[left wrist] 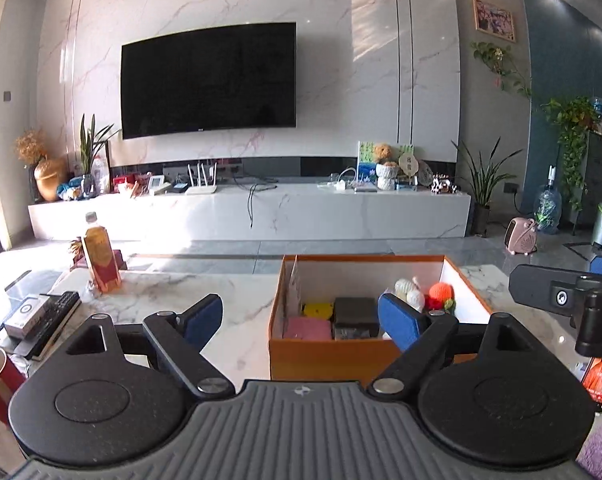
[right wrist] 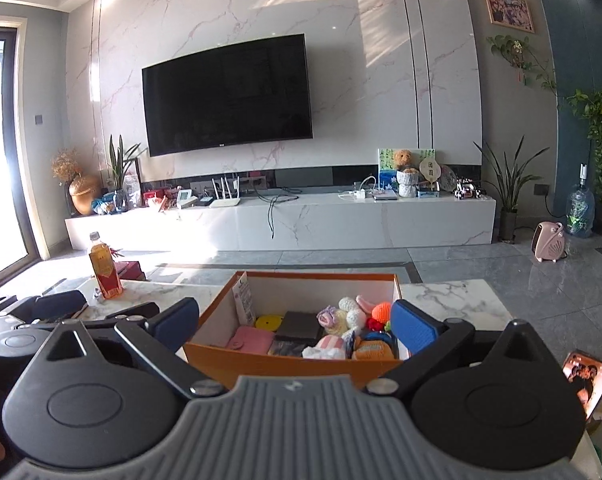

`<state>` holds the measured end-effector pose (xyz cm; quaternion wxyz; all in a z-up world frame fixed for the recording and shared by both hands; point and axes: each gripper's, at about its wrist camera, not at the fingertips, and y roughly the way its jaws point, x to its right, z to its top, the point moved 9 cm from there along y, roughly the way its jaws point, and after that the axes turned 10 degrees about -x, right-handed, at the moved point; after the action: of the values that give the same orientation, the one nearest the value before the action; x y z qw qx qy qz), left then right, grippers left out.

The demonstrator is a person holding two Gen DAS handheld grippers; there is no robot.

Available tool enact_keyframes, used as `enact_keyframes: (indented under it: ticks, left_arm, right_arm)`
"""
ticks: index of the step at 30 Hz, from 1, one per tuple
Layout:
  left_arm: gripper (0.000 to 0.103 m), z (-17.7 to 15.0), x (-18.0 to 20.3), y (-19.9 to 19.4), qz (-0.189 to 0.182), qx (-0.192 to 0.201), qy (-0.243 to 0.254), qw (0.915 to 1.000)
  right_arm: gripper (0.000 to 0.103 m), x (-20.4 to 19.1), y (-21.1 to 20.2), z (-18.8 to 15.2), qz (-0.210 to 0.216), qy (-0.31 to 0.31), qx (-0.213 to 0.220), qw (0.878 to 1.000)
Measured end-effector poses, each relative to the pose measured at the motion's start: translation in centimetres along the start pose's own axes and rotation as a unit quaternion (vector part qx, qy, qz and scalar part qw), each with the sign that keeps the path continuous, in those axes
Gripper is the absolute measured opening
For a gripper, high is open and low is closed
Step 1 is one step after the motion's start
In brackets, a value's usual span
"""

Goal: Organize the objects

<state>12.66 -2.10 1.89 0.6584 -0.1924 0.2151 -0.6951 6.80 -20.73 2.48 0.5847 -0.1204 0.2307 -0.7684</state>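
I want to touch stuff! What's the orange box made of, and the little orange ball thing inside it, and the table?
The orange box looks like cardboard: thin, stiff walls, matte orange outside, plain white inside. The little orange ball seems to be crocheted yarn, with a fuzzy, bumpy surface. The table looks like polished marble or a marble-look slab: white with grey veins and a glossy shine.

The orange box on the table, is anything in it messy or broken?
Nothing looks broken or spilled. The orange cardboard box sits upright on the white marble table. Its right side is a loose heap of small knitted toys; the pink wallet and the yellow round disc lie flat on the left.
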Motion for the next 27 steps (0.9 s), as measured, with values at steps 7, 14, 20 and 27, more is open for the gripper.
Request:
enact_keyframes:
  ticks: [7,14,20,27]
  left_arm:
    - [0.101,-2.9,0.2,-0.5,-0.011,-0.046,0.003,0.9989]
    - [0.101,-3.6,-0.1,-1.1,0.001,-0.056,0.005,0.9984]
    - [0.101,-3.9,-0.3,-1.0,0.009,-0.065,0.006,0.9978]
    - [0.101,-3.9,-0.5,-1.0,0.009,-0.066,0.008,0.9978]
  right_arm:
    - [0.102,0.1,0.6,-2.6,-0.043,-0.012,-0.036,0.998]
    - [0.102,-0.6,0.4,-3.4,-0.03,-0.004,-0.047,0.998]
    - [0.102,-1.2,0.6,-3.9,-0.03,-0.014,-0.059,0.998]
    - [0.102,-1.4,0.8,-4.1,-0.031,-0.016,-0.065,0.997]
